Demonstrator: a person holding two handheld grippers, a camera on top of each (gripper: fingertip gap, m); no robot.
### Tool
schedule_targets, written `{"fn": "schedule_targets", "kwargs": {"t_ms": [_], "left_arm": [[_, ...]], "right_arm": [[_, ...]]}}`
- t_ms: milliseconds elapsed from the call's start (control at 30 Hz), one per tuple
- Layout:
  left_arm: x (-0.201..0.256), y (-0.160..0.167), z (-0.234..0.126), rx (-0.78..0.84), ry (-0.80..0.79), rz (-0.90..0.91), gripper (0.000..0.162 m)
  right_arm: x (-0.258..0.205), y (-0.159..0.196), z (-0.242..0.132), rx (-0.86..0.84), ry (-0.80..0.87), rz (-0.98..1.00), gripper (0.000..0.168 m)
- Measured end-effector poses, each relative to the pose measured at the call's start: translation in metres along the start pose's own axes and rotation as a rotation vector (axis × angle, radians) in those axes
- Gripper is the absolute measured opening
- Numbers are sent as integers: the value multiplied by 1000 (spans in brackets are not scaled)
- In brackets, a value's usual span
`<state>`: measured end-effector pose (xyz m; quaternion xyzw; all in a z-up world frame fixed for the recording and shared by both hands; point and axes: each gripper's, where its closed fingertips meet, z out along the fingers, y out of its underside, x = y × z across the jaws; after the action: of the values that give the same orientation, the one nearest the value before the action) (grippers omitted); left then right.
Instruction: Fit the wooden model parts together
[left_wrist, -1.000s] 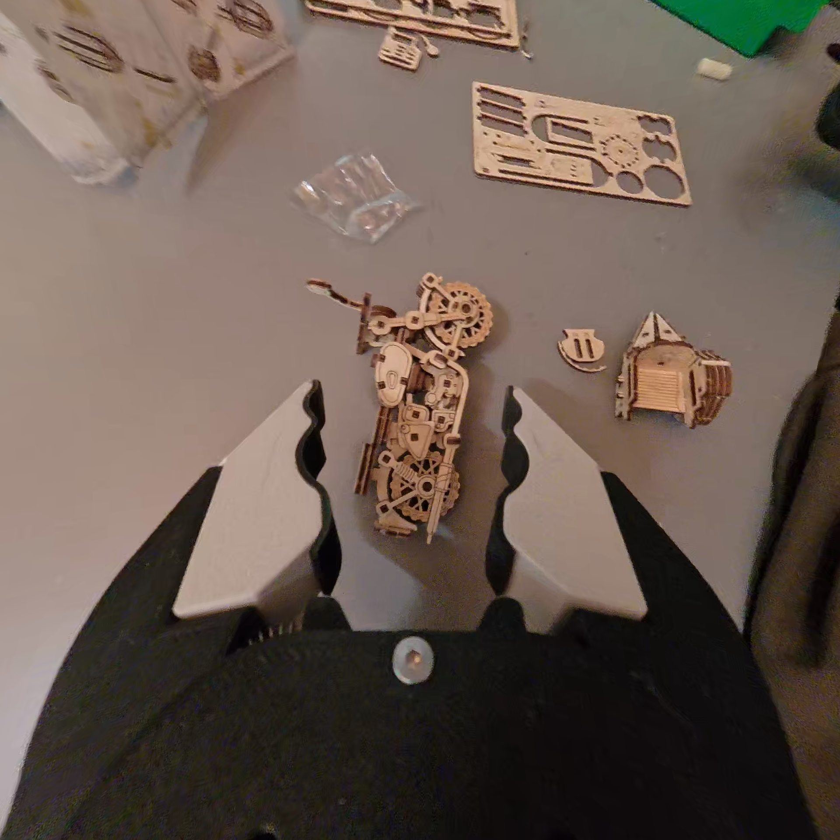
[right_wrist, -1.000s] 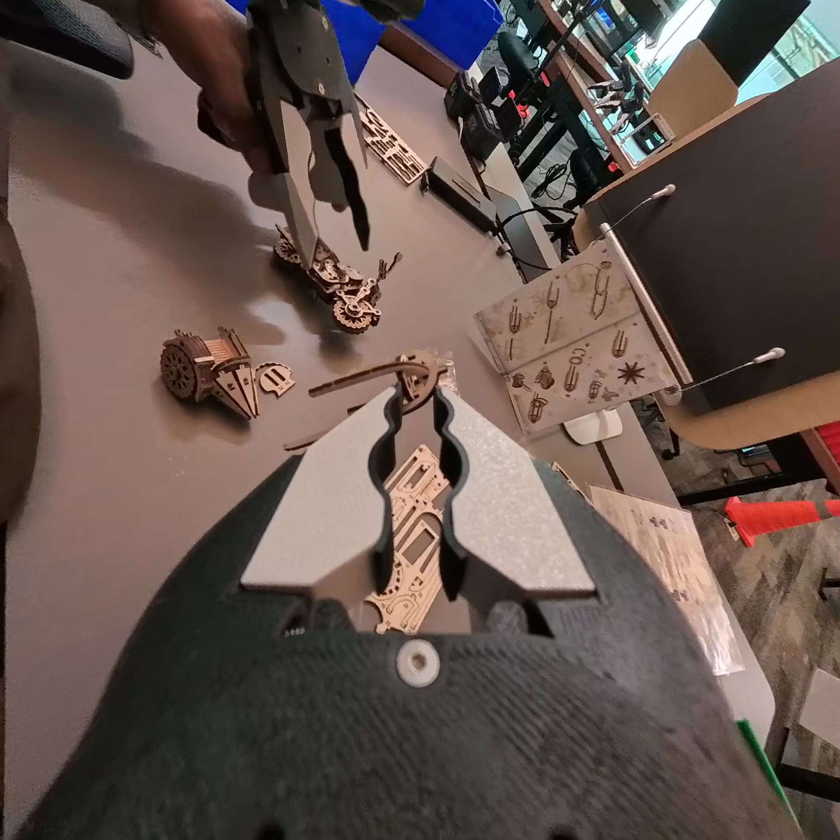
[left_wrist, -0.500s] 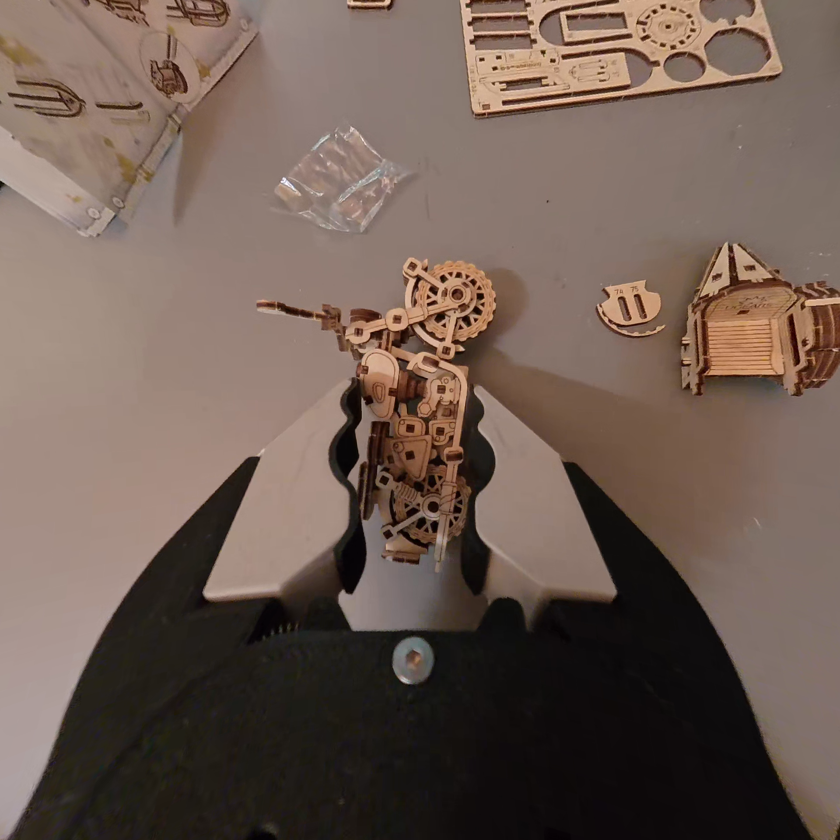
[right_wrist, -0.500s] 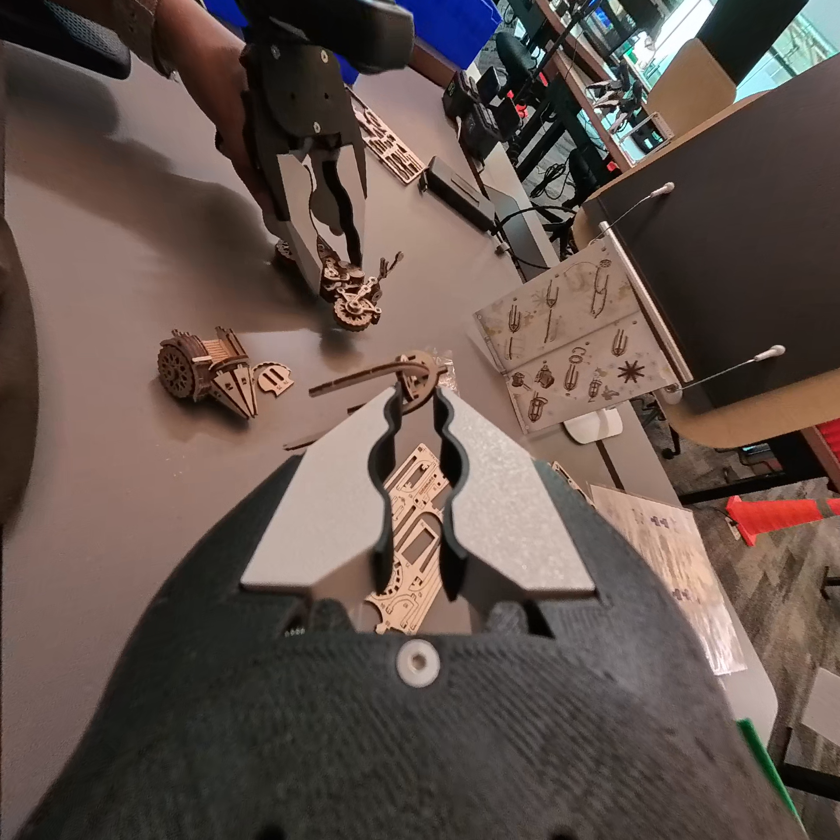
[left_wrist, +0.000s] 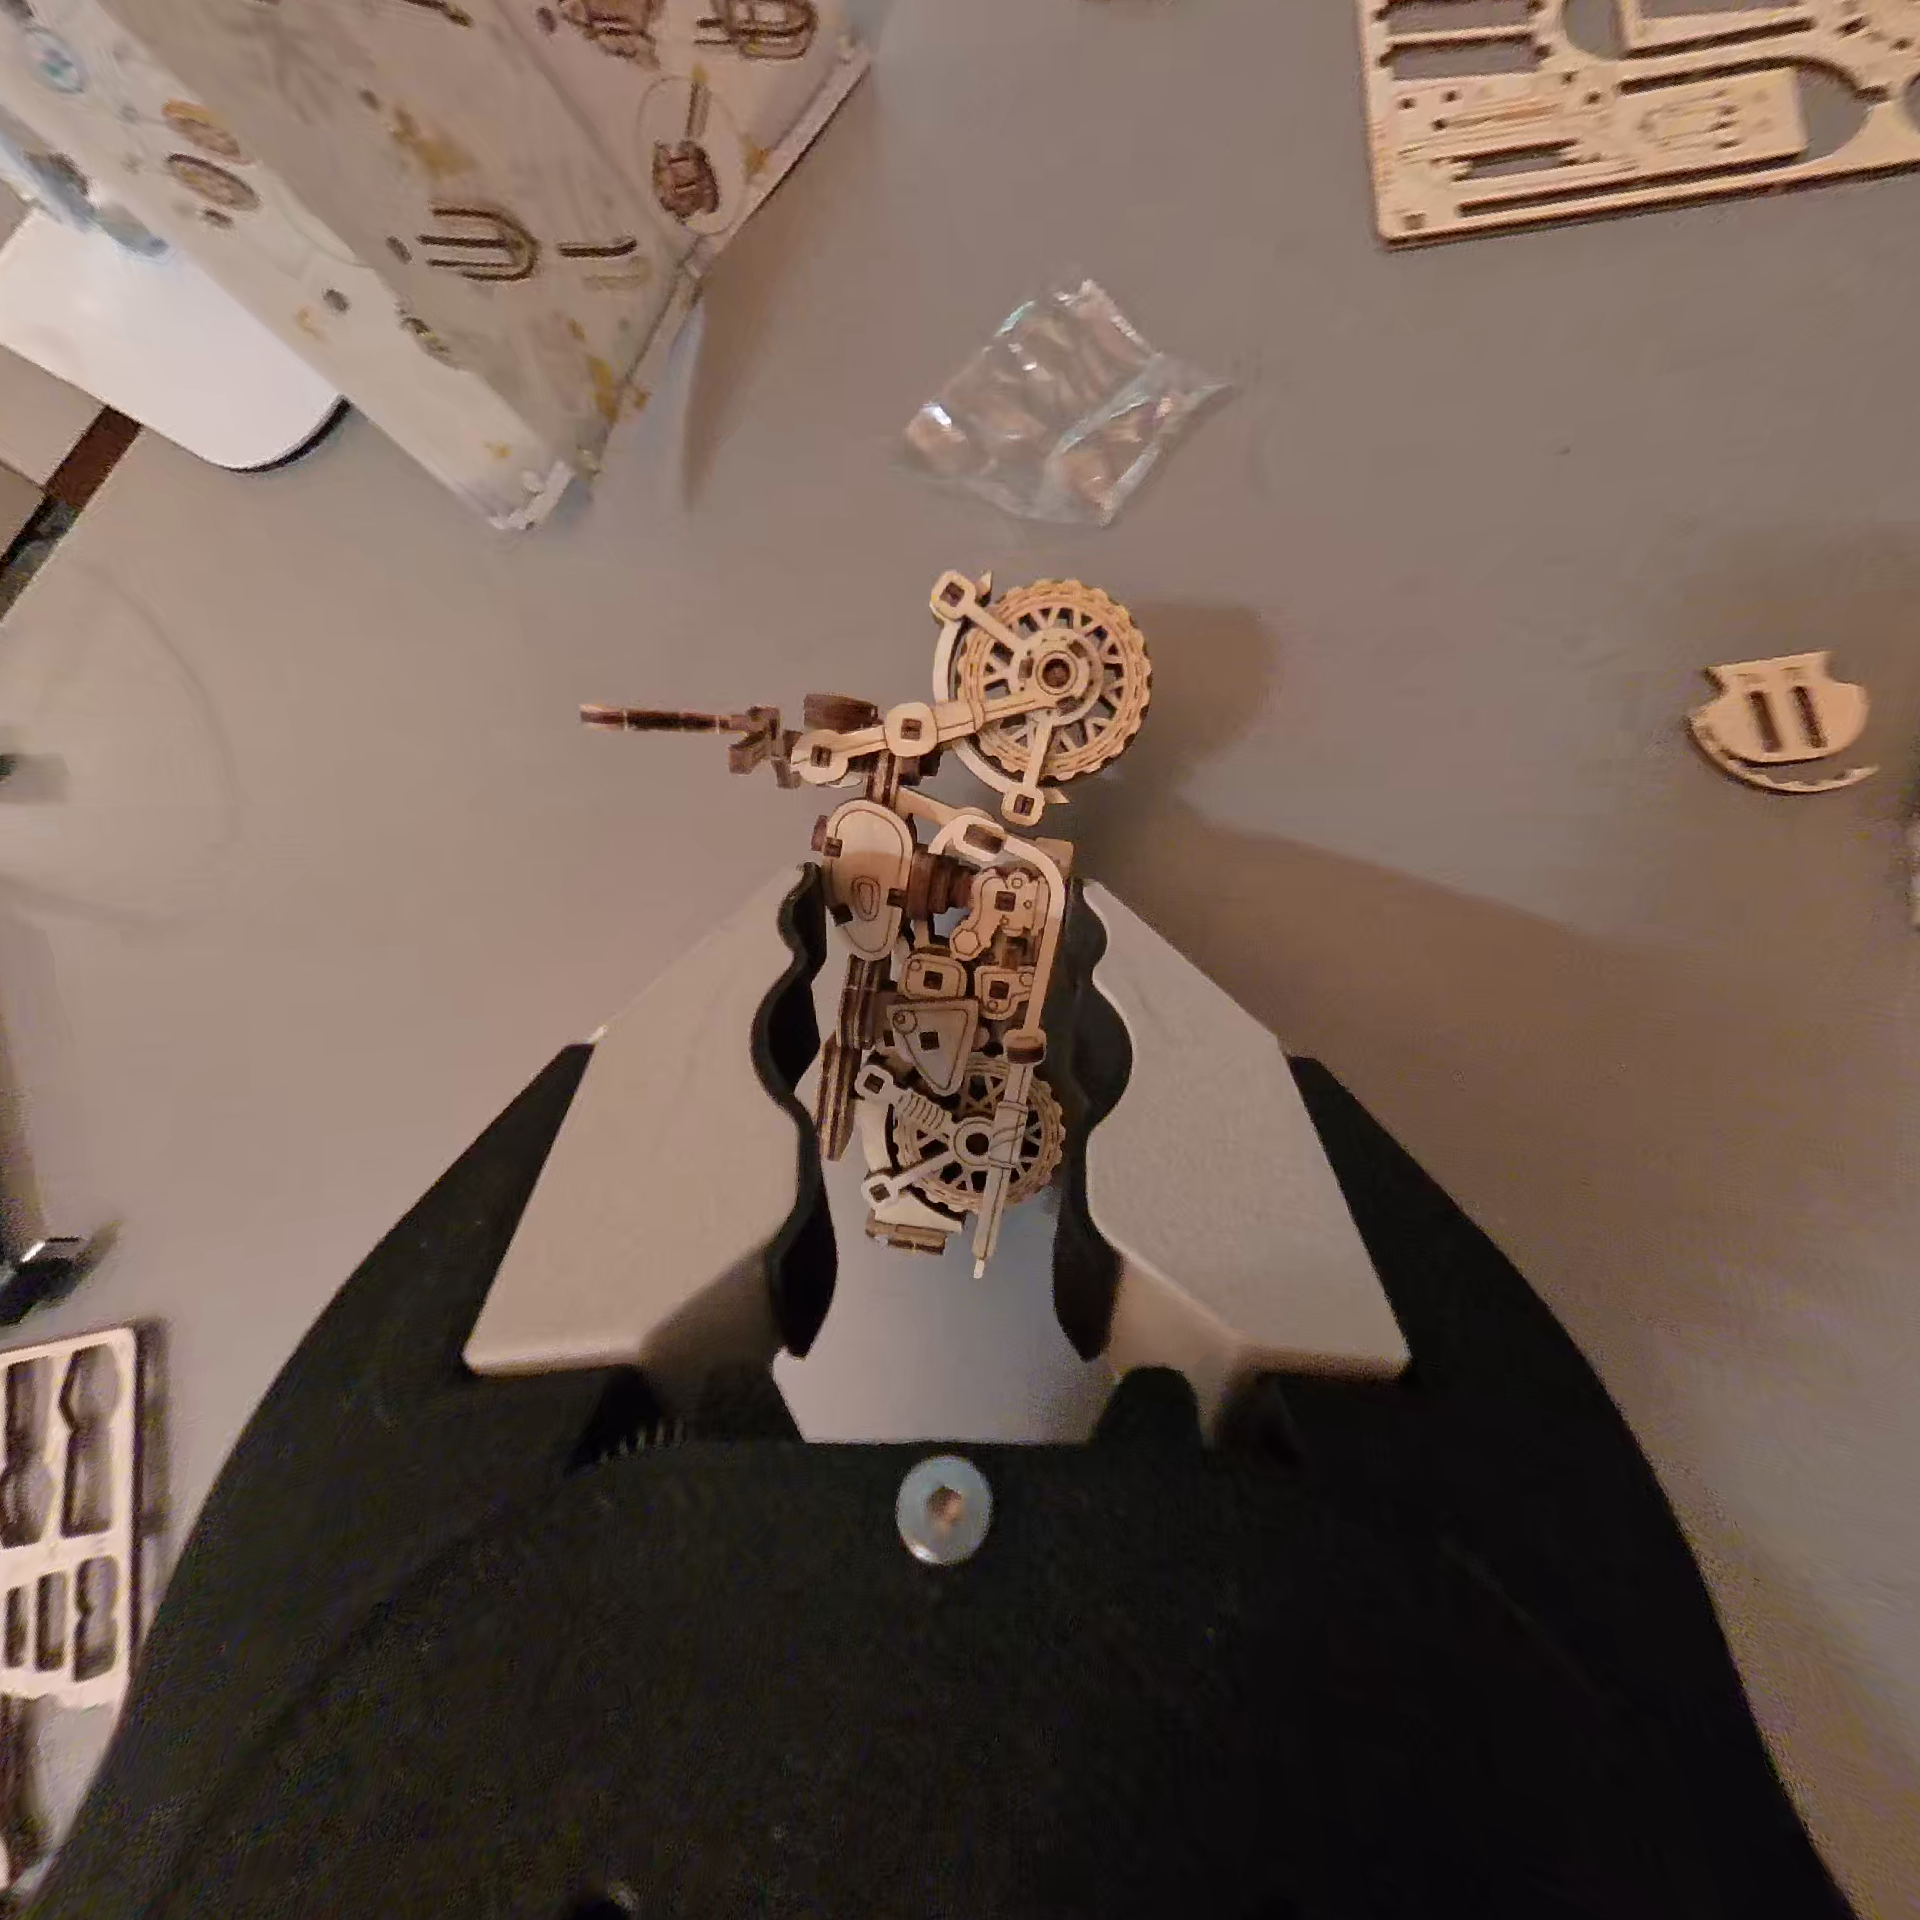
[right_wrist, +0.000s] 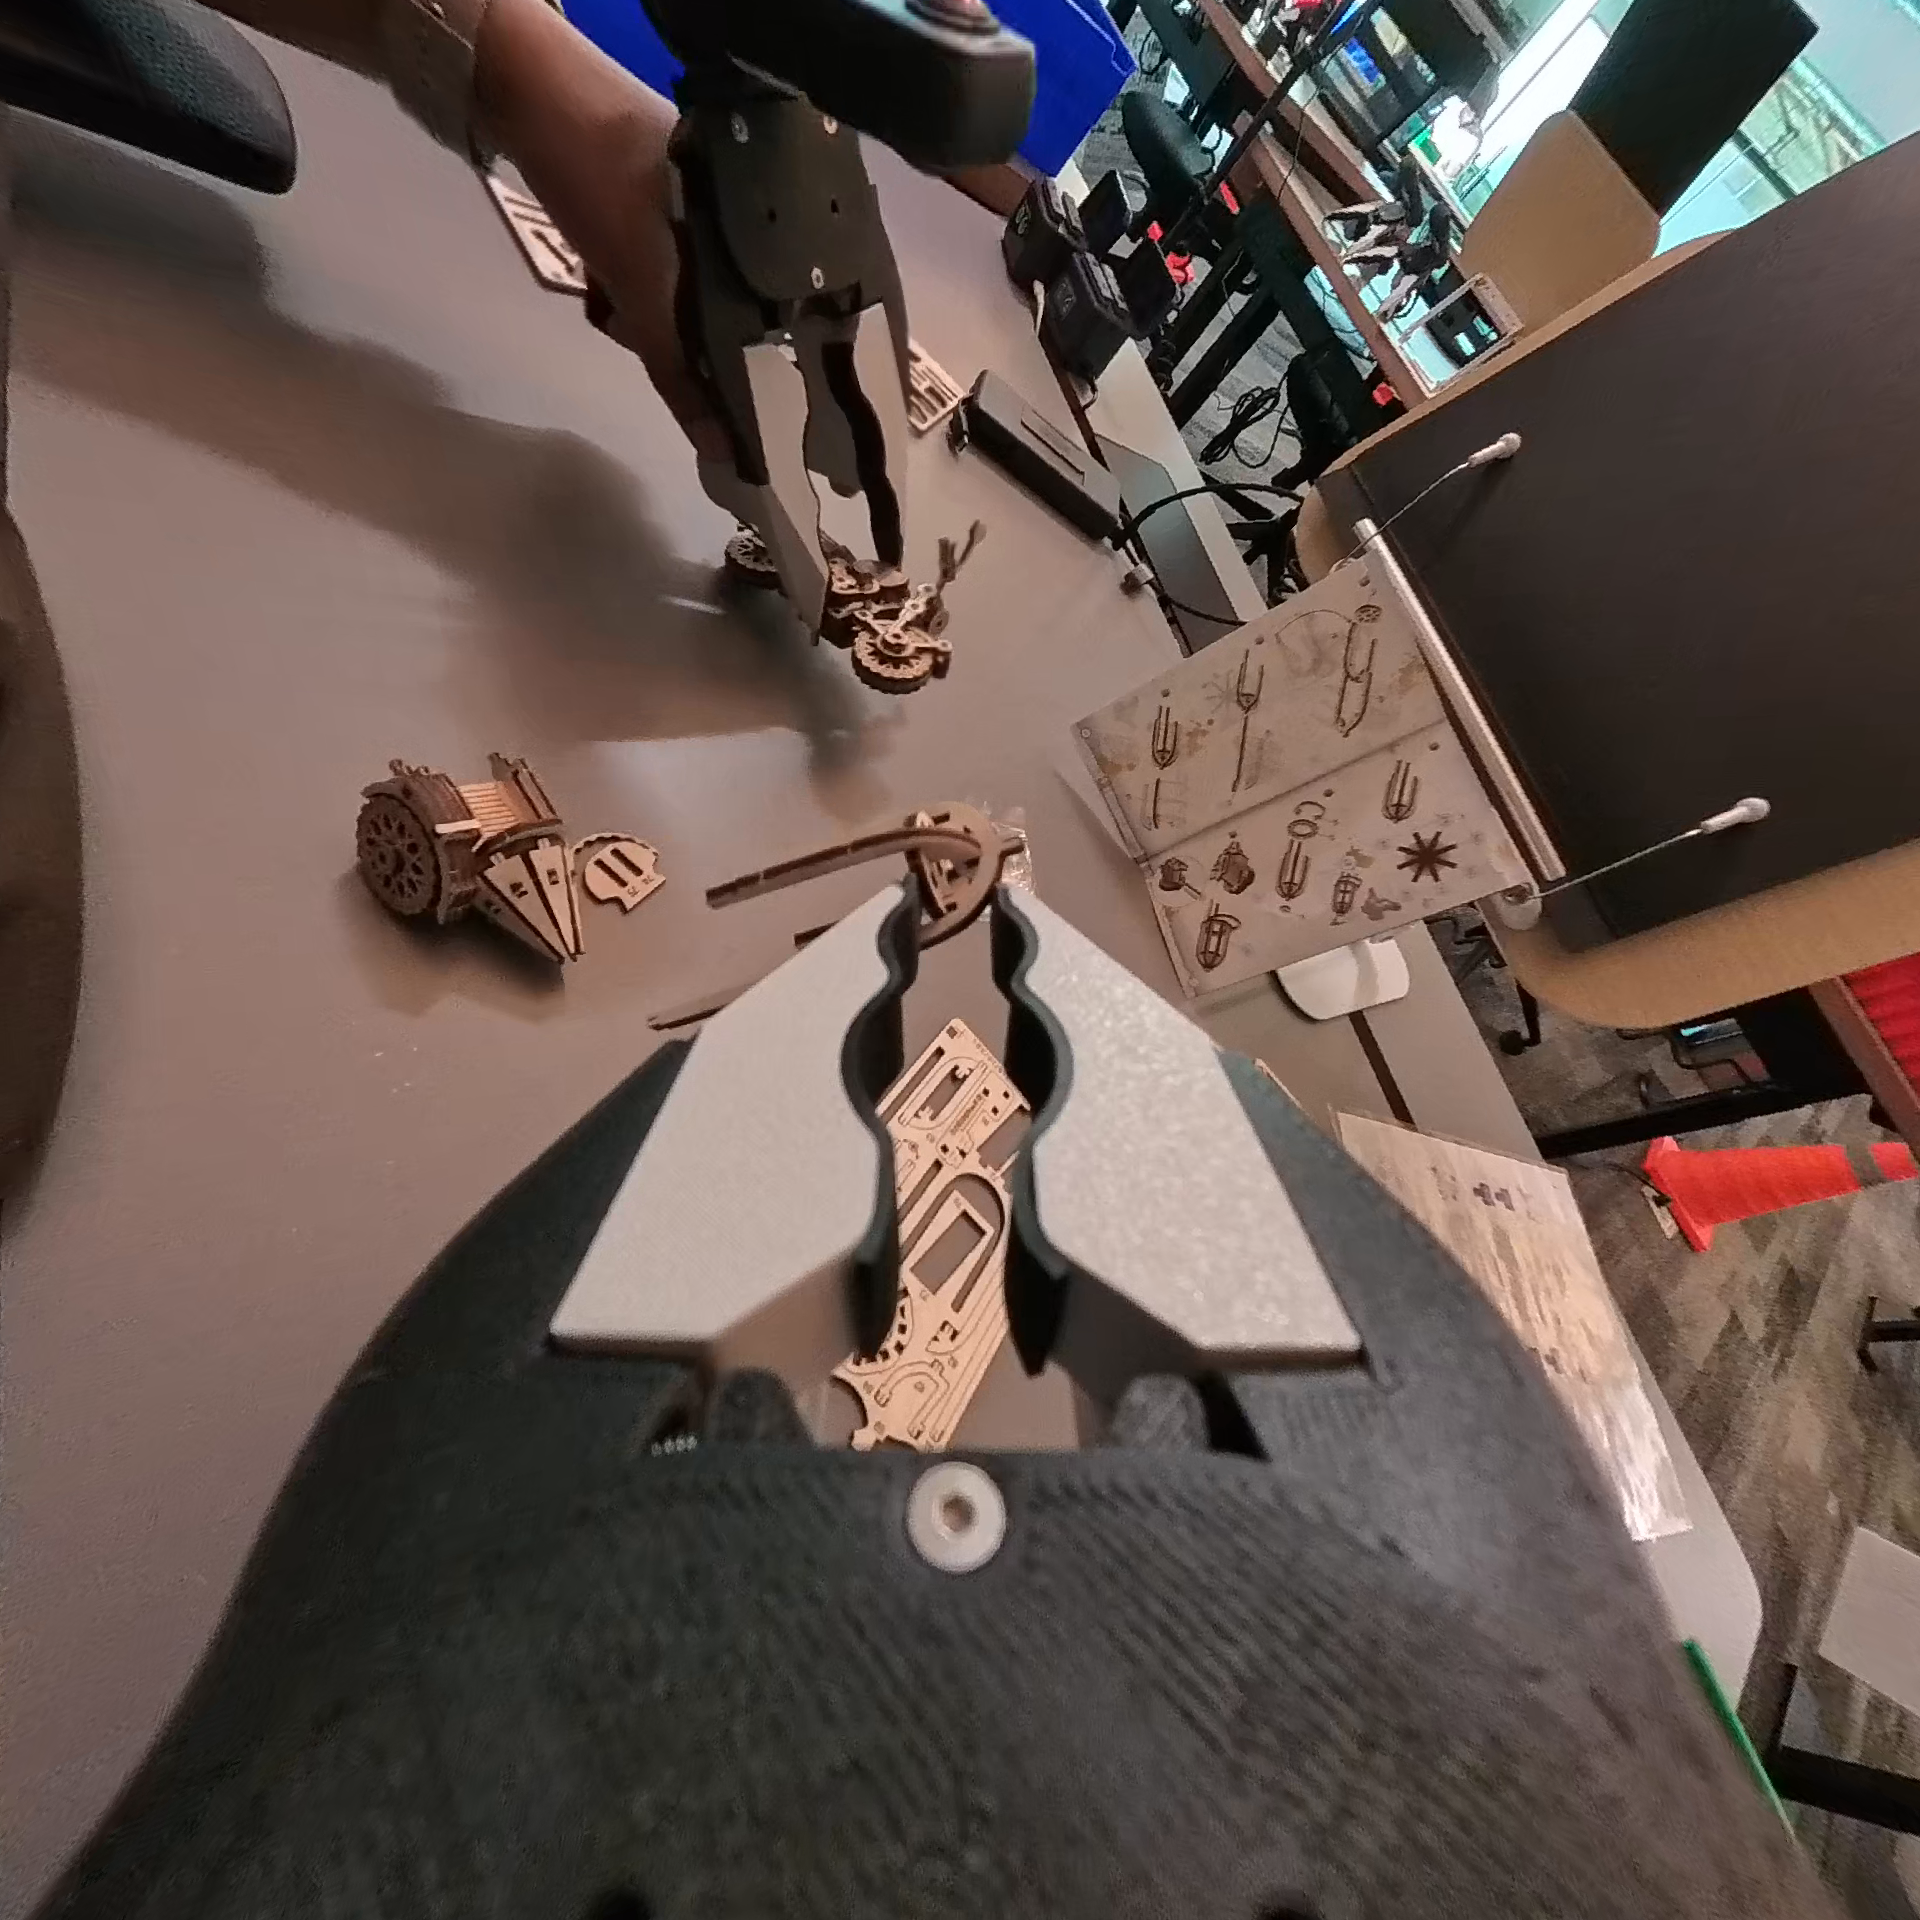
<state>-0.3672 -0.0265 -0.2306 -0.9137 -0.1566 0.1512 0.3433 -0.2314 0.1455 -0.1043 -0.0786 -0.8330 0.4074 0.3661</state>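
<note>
My left gripper (left_wrist: 940, 894) is shut on the wooden motorcycle model (left_wrist: 966, 997), gripping its body with the front wheel and handlebar sticking out past the fingertips. It seems to hang a little above the grey table (left_wrist: 312, 831). The right wrist view shows the same gripper (right_wrist: 847, 587) and model (right_wrist: 883, 634) farther off, held by a person's hand. My right gripper (right_wrist: 954, 894) is shut on a curved wooden part with a long thin strip (right_wrist: 821, 857), held above the table. A wooden sub-assembly with a wheel (right_wrist: 457, 852) and a small slotted piece (right_wrist: 620, 868) lie on the table.
A cut-out parts sheet (left_wrist: 1621, 114) lies at the far right and also shows under my right gripper (right_wrist: 935, 1195). A clear plastic bag (left_wrist: 1060, 405) lies beyond the motorcycle. An open instruction booklet (left_wrist: 447, 208) stands at the far left. The slotted piece (left_wrist: 1782, 727) lies at right. About 25 cm separates my left fingertips from my right. Both grippers' tips are roughly 15 cm from the slotted piece (left_wrist: 1782, 727). My right wrist view (right_wrist: 617, 862) looks at it from another angle.
My left gripper came down around the motorcycle model, shut on it and drew it up off the table. My right gripper has kept still with its part.
</note>
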Motion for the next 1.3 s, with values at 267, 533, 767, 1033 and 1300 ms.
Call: {"fn": "schedule_targets", "kwargs": {"t_ms": [267,533,767,1033,1300], "left_arm": [[-21,-2,7,0,-15,-29,46],[-20,-6,4,31,-14,-24,51],[-15,-5,4,19,-4,-11,53],[93,-52,-41,187,209,-28,68],[196,-36,-20,66,323,-141,82]], "right_arm": [[1,1,0,2,0,6,11],[1,1,0,4,0,7,11],[1,1,0,3,4,4,11],[6,4,-1,-2,17,16,12],[3,1,-1,-5,17,-6,12]]}}
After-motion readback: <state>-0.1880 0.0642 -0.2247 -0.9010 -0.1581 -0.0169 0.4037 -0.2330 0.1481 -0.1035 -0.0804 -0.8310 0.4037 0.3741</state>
